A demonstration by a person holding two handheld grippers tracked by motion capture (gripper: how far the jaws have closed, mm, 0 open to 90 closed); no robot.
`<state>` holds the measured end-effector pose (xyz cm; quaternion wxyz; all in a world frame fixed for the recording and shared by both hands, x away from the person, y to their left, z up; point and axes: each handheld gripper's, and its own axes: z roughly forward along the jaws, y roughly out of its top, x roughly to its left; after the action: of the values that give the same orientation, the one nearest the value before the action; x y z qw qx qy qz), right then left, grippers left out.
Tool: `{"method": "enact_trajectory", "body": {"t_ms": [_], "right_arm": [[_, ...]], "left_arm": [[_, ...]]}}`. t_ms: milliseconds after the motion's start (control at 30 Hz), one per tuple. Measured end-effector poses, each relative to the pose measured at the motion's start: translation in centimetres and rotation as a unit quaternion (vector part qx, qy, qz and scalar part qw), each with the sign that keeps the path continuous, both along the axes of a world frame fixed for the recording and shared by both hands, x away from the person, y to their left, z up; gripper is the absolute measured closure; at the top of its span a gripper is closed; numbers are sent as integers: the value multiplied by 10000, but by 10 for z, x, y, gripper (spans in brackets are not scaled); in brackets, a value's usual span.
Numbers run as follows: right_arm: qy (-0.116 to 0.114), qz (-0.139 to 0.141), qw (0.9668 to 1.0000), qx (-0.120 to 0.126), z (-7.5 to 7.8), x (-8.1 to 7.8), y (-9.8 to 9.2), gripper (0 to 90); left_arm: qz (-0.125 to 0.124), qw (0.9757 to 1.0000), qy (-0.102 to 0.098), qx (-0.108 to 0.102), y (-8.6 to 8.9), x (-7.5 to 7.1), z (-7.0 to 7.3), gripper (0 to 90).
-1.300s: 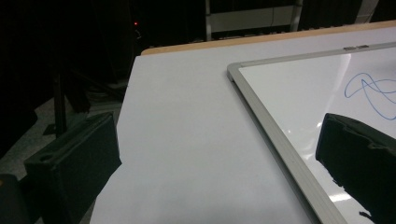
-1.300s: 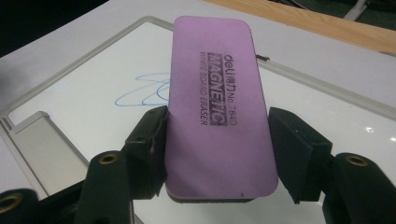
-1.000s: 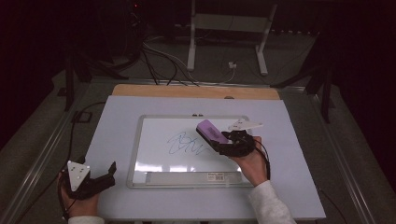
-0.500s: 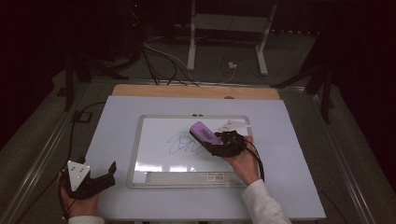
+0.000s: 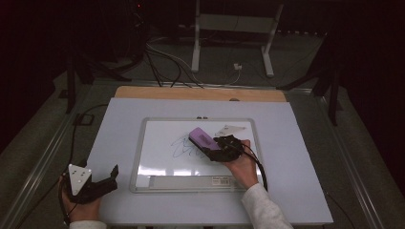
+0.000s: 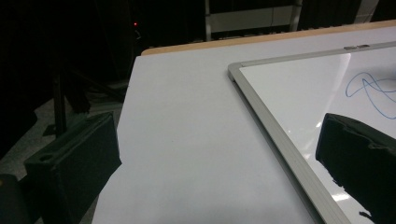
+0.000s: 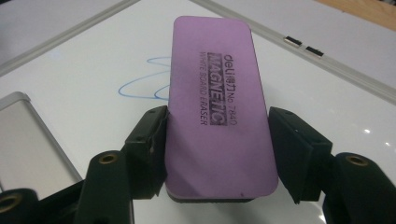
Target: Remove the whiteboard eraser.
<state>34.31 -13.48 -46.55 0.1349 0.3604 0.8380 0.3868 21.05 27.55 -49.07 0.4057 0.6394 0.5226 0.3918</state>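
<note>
Jaws of your right gripper (image 7: 217,140) clamp the purple whiteboard eraser (image 7: 215,98); left gripper's (image 5: 102,183) stand apart. Tilt it and the blue scribble (image 5: 184,145) only smears.

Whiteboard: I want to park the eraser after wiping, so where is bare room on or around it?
Bare: the table right of the whiteboard, and left toward the left hand-held gripper. Crowded: board middle, with the scribble, purple eraser and right hand-held gripper.
</note>
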Motion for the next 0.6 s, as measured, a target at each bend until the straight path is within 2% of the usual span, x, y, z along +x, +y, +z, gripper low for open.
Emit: {"method": "enact_trajectory", "body": {"t_ms": [267,433,600], "right_arm": [[56,144,9997,-181,-9,-2,8,408],[98,223,9995,-192,-11,-4,10,408],[89,333,9986,-398,-16,-10,13,408]], "left_arm": [[-5,10000,-7,7,0,0,0,5],[-5,10000,-5,7,0,0,0,5],[-3,10000,-10,2,1,0,0,5]]}}
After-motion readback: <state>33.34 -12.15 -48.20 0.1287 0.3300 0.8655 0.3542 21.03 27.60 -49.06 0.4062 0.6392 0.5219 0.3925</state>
